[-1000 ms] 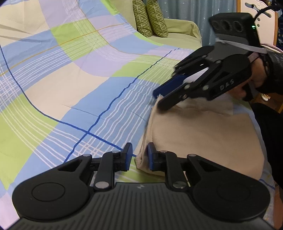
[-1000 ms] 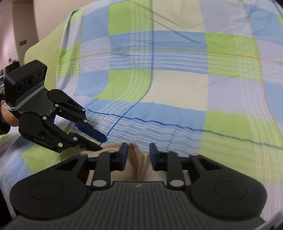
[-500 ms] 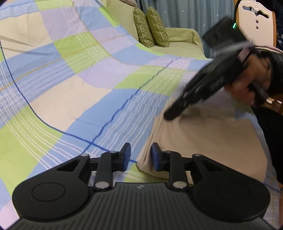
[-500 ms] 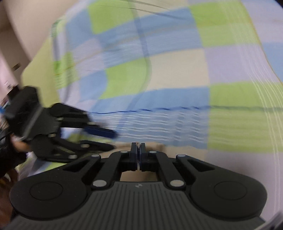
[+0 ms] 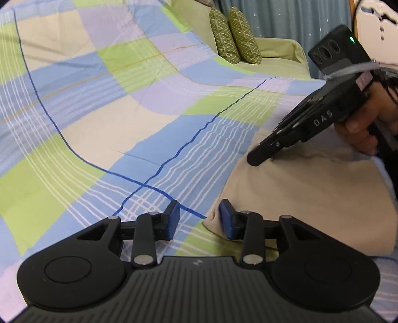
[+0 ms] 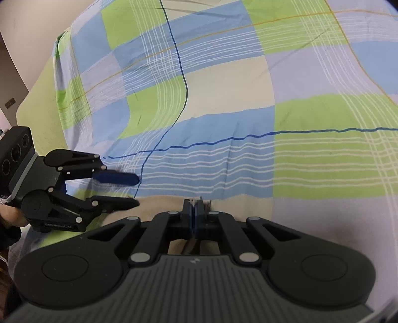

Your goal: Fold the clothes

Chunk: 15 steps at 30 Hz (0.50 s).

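Observation:
A beige folded garment lies on a checked bedsheet. My left gripper is open at the garment's near corner, its right pad touching the cloth edge. My right gripper is shut on the garment's far edge; it also shows in the left wrist view, its tip pressed on the cloth. In the right wrist view the left gripper stands open at the left, its lower finger over the garment.
The blue, green and cream checked sheet covers the bed all round. Two green patterned cushions stand on a pale green sofa beyond. A white chair back is at the far right.
My right gripper has shut on the garment's edge and tilted down. My left gripper has opened wider at the near corner.

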Each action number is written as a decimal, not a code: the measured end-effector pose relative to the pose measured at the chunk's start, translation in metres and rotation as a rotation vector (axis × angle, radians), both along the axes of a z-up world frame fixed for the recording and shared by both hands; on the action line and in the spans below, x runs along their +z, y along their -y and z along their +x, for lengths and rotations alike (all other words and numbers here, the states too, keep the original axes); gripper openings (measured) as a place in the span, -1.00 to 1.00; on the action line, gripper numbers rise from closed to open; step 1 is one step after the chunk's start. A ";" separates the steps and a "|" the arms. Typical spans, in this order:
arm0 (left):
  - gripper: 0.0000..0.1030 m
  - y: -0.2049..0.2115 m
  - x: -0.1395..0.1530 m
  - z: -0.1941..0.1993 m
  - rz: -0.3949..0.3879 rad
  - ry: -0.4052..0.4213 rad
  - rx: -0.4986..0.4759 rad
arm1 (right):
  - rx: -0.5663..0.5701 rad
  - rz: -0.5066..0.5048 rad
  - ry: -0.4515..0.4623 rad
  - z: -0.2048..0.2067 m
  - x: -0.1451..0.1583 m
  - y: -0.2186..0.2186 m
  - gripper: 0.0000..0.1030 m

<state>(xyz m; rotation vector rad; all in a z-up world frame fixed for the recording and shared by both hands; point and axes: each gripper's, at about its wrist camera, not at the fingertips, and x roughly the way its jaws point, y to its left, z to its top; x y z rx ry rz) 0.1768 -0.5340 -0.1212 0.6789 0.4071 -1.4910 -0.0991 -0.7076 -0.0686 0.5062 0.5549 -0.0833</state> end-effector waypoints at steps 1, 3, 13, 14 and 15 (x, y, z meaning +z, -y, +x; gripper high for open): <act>-0.13 -0.001 0.001 -0.001 -0.004 0.012 0.007 | -0.005 0.008 0.002 -0.001 -0.001 0.001 -1.00; -0.13 -0.005 0.004 -0.001 -0.012 0.032 0.020 | -0.010 0.004 0.002 -0.001 -0.001 0.000 -1.00; -0.16 -0.032 0.031 -0.019 -0.116 0.004 0.097 | -0.072 -0.085 0.071 -0.039 0.023 -0.020 -0.87; -0.16 -0.033 0.030 -0.022 -0.118 -0.010 0.088 | -0.056 -0.125 0.100 -0.043 0.030 -0.031 -0.87; -0.16 -0.029 0.025 -0.026 -0.102 -0.005 0.080 | -0.043 -0.141 0.104 -0.042 0.031 -0.035 -0.87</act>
